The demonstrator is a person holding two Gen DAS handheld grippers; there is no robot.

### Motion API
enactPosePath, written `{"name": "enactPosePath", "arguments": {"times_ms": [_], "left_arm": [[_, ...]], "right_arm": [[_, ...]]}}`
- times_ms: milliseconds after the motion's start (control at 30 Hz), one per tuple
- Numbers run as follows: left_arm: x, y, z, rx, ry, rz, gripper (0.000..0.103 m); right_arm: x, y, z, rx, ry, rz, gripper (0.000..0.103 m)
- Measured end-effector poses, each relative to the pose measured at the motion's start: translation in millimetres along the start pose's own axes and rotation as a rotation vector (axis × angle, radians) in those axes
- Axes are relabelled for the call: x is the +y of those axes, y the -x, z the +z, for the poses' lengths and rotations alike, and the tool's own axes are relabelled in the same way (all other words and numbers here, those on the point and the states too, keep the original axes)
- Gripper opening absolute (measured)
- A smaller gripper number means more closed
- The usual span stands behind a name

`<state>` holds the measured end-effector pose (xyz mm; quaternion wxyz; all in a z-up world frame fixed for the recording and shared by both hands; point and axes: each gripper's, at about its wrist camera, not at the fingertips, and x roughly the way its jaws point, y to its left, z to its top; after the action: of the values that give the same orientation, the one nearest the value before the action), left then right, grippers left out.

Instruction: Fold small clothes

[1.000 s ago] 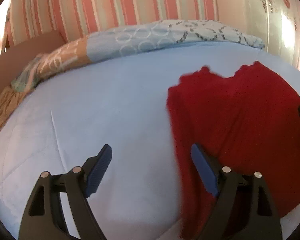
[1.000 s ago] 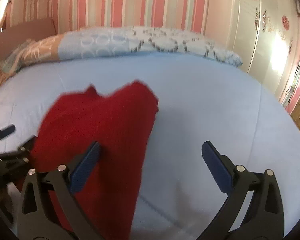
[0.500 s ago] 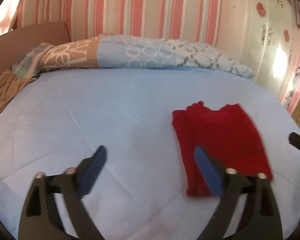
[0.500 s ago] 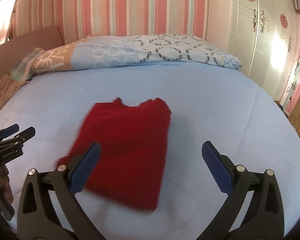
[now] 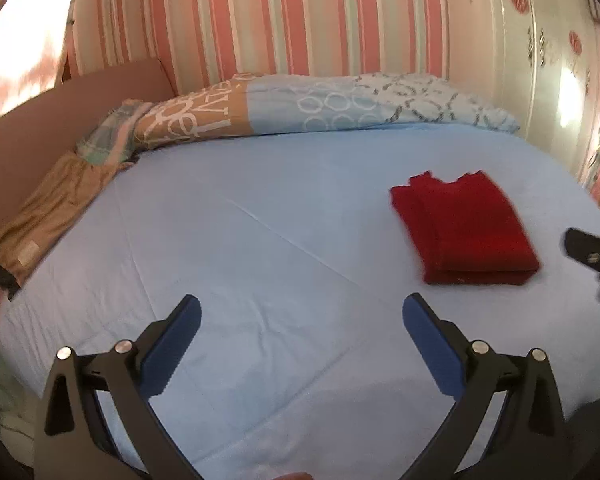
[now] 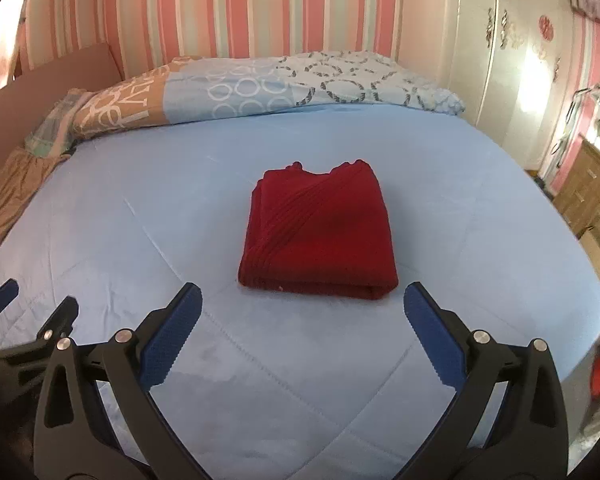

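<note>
Striped-wallpaper bedroom, blue bed [image 6: 480, 208] with the red knit top [image 6: 320, 232] folded mid-sheet, left gripper [image 5: 302, 322] and right gripper [image 6: 303, 312] both spread wide holding nothing; looks soft and floppy, so I'd pinch its near folded edge.

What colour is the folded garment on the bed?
Dark red, with a ribbed knit; the folded garment shows best in the right wrist view.

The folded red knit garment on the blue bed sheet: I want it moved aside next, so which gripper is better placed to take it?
Right. The folded red knit garment lies straight ahead of the open right gripper, centred between its fingers. From the open left gripper it sits off to the right.
</note>
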<state>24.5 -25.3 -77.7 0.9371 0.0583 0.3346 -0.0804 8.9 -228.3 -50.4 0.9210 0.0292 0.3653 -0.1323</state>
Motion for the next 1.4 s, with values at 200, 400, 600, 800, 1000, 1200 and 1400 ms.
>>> {"name": "enactPosePath", "arguments": {"times_ms": [200,400,600,800,1000,1200,1400], "left_arm": [[8,29,-8,0.000,0.038,-0.022,0.101],[16,44,-7,-0.024,0.046,-0.005,0.101],[20,40,-8,0.001,0.065,0.000,0.101],[18,36,-6,0.009,0.065,0.000,0.101],[18,35,-5,0.008,0.068,0.013,0.101],[17,32,-5,0.016,0.070,0.009,0.101],[18,33,-5,0.015,0.070,0.009,0.101]], "right_arm": [[16,30,-6,-0.034,0.018,0.030,0.100],[15,36,-11,-0.039,0.026,0.025,0.100],[15,36,-14,-0.038,0.024,0.018,0.100],[15,30,-14,-0.026,0.025,0.029,0.100],[15,25,-14,-0.019,0.022,0.033,0.100],[15,21,-15,-0.011,0.026,0.032,0.100],[15,20,-16,-0.007,0.030,0.029,0.100]]}}
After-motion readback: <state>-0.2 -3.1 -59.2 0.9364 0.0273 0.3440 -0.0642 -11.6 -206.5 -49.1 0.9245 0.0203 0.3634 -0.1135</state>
